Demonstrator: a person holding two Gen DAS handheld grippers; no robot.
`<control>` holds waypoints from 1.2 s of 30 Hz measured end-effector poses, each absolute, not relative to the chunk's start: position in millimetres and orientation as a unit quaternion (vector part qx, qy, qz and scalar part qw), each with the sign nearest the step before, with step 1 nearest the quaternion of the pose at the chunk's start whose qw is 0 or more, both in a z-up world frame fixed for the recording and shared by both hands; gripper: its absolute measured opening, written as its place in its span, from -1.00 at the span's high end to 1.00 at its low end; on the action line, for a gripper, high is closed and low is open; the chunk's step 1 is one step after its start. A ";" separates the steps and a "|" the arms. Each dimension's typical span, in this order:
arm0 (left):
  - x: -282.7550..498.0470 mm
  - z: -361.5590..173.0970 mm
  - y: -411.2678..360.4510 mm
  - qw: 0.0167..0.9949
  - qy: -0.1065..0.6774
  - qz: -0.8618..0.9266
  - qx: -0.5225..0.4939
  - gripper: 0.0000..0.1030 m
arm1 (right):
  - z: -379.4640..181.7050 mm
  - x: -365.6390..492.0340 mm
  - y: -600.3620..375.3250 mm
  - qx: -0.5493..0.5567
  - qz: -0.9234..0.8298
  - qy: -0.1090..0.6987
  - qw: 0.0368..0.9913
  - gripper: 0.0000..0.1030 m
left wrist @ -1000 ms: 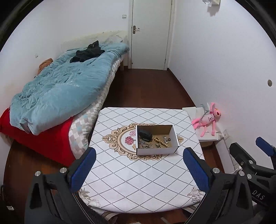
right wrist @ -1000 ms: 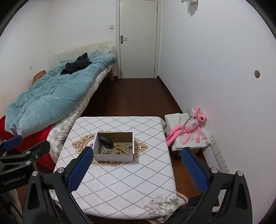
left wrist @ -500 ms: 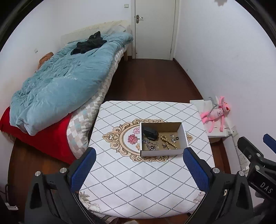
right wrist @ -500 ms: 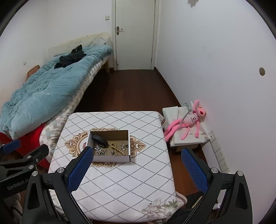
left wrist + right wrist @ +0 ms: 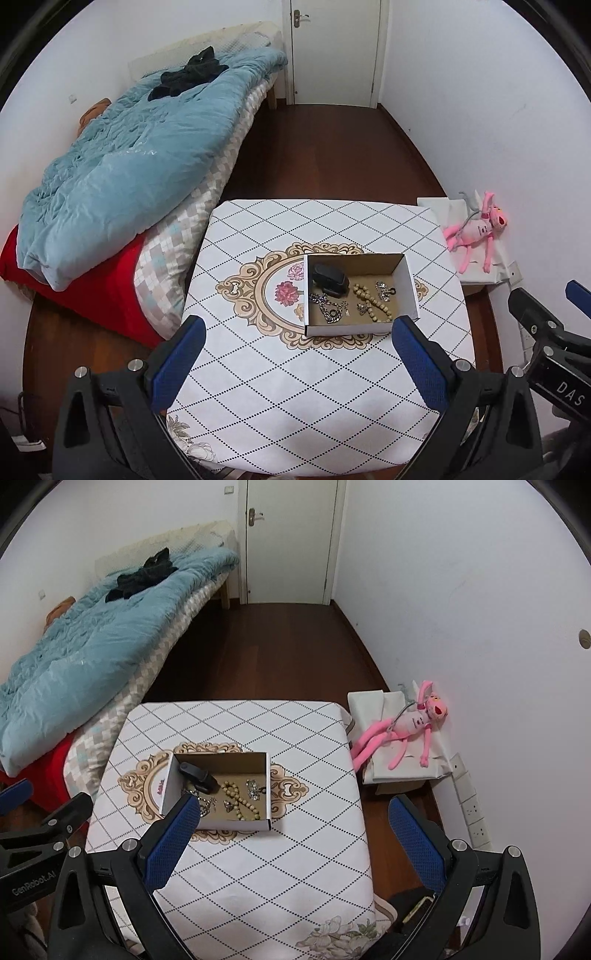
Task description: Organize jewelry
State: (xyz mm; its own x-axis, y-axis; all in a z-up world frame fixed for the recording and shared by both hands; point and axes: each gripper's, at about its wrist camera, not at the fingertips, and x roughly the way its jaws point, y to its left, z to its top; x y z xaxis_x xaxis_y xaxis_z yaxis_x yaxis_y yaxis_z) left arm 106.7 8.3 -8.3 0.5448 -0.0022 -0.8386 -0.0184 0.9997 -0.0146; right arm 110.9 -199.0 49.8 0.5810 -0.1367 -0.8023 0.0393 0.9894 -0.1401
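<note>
A white cardboard box (image 5: 408, 280) (image 5: 267, 786) stands open on the table (image 5: 295, 398) (image 5: 266, 878) with the diamond-pattern cloth. Inside lie a black case (image 5: 330, 280) (image 5: 197, 774), a beaded bracelet (image 5: 371, 302) (image 5: 240, 800), a silver chain (image 5: 328, 309) and small silver pieces (image 5: 384, 288) (image 5: 254, 787). My left gripper (image 5: 295, 358) is open and empty, above the table's near part, short of the box. My right gripper (image 5: 291, 834) is open and empty, above the near right of the box.
A bed with a blue quilt (image 5: 129, 162) (image 5: 85, 653) stands along the table's left side. A pink plush toy (image 5: 476, 232) (image 5: 402, 727) lies on white boxes against the right wall. A closed door (image 5: 332, 48) is at the far end.
Both grippers have moved forward and down toward the table, so the box appears larger and nearer. Both stay open and empty.
</note>
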 end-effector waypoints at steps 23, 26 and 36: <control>110.7 -16.5 9.2 0.875 0.485 0.002 -0.008 -1.00 | 37.1 115.0 -200.9 -0.055 -0.044 0.475 0.877 -1.00; 110.8 -17.7 9.2 0.874 0.486 0.001 -0.008 -1.00 | 35.7 114.5 -201.7 -0.055 -0.043 0.477 0.876 -1.00; 109.6 -20.5 11.3 0.874 0.486 -0.001 -0.007 -1.00 | 33.8 114.2 -200.9 -0.055 -0.039 0.480 0.875 -1.00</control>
State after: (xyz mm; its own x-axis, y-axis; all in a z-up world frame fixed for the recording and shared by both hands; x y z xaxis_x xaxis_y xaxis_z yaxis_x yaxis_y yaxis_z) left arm 109.6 11.3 -20.5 0.5270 -0.0096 -0.8498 -0.0046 0.9999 -0.0141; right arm 114.2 -200.9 33.8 0.5360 -0.1215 -0.8354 0.0154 0.9908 -0.1342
